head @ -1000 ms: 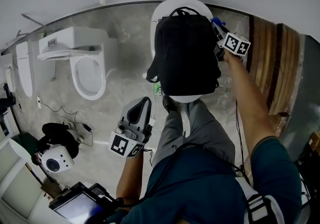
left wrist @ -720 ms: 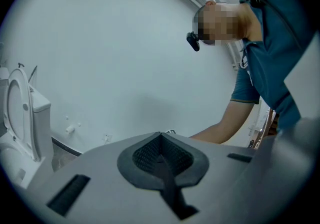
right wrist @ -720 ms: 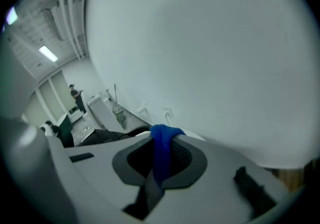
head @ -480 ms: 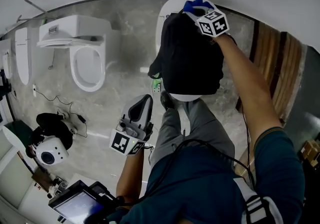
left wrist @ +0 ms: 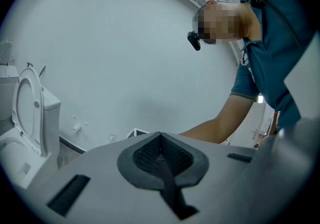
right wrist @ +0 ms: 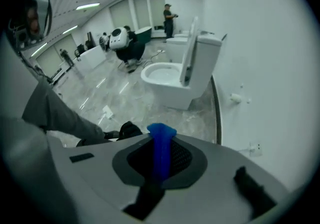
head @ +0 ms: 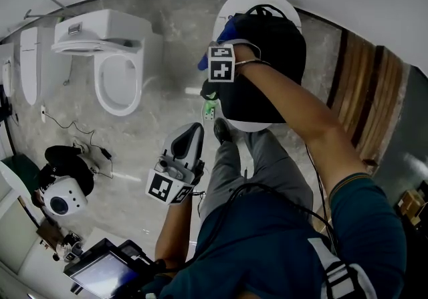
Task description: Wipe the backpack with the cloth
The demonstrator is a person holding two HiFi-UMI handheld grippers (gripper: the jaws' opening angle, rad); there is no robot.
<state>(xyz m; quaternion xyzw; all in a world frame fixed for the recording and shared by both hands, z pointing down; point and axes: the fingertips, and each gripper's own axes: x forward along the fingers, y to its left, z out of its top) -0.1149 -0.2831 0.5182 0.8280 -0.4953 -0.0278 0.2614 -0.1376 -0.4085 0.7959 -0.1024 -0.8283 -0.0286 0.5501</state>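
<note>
One crumpled blue cloth (right wrist: 161,148) sits beside rounded black backpack (head: 271,50).

Right gripper (head: 210,63): I've swept it from the backpack's (head: 271,37) right edge, over its top, to its left edge.
Cloth (head: 203,61): came along in the jaws, now at that left edge.
Right arm (head: 294,107): now crosses the backpack.

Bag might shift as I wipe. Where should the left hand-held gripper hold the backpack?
Probably the top loop of the backpack: it arches clear of the bulky body, thin enough for the jaws. Come from above at the far end, away from the right hand-held gripper and cloth on its left edge.
</note>
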